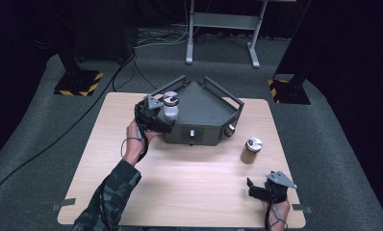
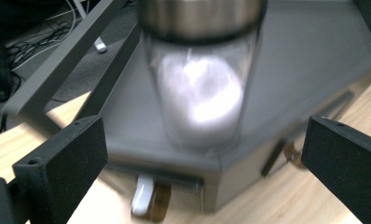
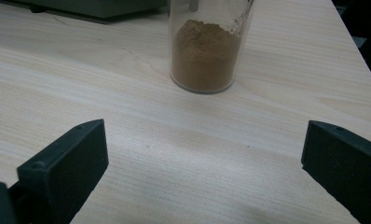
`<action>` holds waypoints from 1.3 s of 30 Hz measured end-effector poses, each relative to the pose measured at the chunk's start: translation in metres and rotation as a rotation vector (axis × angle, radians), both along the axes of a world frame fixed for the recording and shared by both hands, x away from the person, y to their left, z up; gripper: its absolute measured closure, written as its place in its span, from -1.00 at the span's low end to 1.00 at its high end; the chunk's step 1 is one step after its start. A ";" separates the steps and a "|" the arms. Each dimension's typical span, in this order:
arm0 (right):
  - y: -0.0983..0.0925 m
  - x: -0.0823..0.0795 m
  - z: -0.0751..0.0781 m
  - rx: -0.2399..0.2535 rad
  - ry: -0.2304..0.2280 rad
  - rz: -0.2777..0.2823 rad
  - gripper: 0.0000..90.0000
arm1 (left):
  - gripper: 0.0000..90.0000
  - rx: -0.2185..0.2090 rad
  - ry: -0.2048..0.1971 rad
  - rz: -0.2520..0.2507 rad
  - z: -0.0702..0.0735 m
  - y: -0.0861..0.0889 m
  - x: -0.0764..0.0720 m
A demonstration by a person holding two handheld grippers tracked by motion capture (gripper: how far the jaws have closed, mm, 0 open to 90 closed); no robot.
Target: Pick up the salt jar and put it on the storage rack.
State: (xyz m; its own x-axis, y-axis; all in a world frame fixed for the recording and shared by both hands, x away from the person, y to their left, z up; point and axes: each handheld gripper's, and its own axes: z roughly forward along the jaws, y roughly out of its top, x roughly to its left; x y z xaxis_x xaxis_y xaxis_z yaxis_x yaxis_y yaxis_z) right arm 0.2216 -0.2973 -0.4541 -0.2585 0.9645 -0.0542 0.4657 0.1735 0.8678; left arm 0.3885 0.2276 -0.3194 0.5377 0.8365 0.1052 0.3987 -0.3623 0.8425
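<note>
Jaws of the right gripper (image 1: 260,189) stand wide at the table's near right, the brown-powder jar (image 1: 250,150) just beyond. Farther left, the left gripper (image 1: 166,117) gapes, clear of the white-powder jar (image 1: 170,106) on the grey rack (image 1: 206,108).

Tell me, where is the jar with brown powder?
In the high view the brown jar stands on the table's right side, between the grey rack and the right gripper.
</note>
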 end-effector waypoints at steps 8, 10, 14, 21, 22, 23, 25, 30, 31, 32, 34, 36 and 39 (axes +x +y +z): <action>0.001 0.000 0.000 -0.005 0.000 0.000 -1.00 | -1.00 -0.027 0.033 0.031 -0.052 0.028 -0.050; 0.001 0.000 0.000 -0.007 0.000 0.000 -1.00 | -1.00 -0.034 0.043 0.039 -0.059 0.031 -0.055; 0.002 0.000 0.000 -0.012 0.001 0.000 -1.00 | -1.00 -0.029 0.097 0.077 -0.086 0.045 -0.074; 0.003 0.000 0.001 -0.014 0.003 -0.001 -1.00 | -1.00 -0.006 0.130 0.147 -0.111 0.056 -0.100; 0.003 0.000 0.001 -0.015 0.004 -0.001 -1.00 | -1.00 -0.002 0.137 0.158 -0.113 0.056 -0.102; 0.003 0.000 0.001 -0.017 0.003 0.000 -1.00 | -1.00 0.002 0.147 0.162 -0.114 0.057 -0.102; 0.003 0.000 0.001 -0.017 0.002 -0.001 -1.00 | -1.00 0.023 0.179 0.176 -0.115 0.057 -0.100; 0.003 0.000 0.001 -0.017 0.001 -0.002 -1.00 | -0.99 0.015 0.218 0.174 -0.118 0.062 -0.097; 0.003 0.000 0.001 -0.018 0.002 -0.002 -1.00 | -1.00 0.001 0.231 0.164 -0.118 0.065 -0.095; 0.003 0.000 0.001 -0.019 0.002 -0.003 -1.00 | -1.00 0.002 0.231 0.161 -0.118 0.065 -0.095; 0.003 0.000 0.000 -0.018 0.000 -0.004 -1.00 | -1.00 0.002 0.231 0.155 -0.118 0.066 -0.094; 0.003 0.000 0.000 -0.016 -0.002 -0.003 -1.00 | -1.00 0.001 0.230 0.158 -0.119 0.066 -0.093; 0.003 -0.001 0.000 -0.013 -0.004 -0.005 -1.00 | -1.00 0.002 0.230 0.158 -0.119 0.066 -0.093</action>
State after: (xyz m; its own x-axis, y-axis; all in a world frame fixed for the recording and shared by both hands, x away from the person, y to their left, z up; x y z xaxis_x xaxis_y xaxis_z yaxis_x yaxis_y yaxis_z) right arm 0.2209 -0.2945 -0.4543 -0.2537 0.9649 -0.0677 0.4630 0.1826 0.8673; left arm 0.2959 0.2938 -0.4380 0.4106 0.9118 -0.0027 0.6307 -0.2820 0.7229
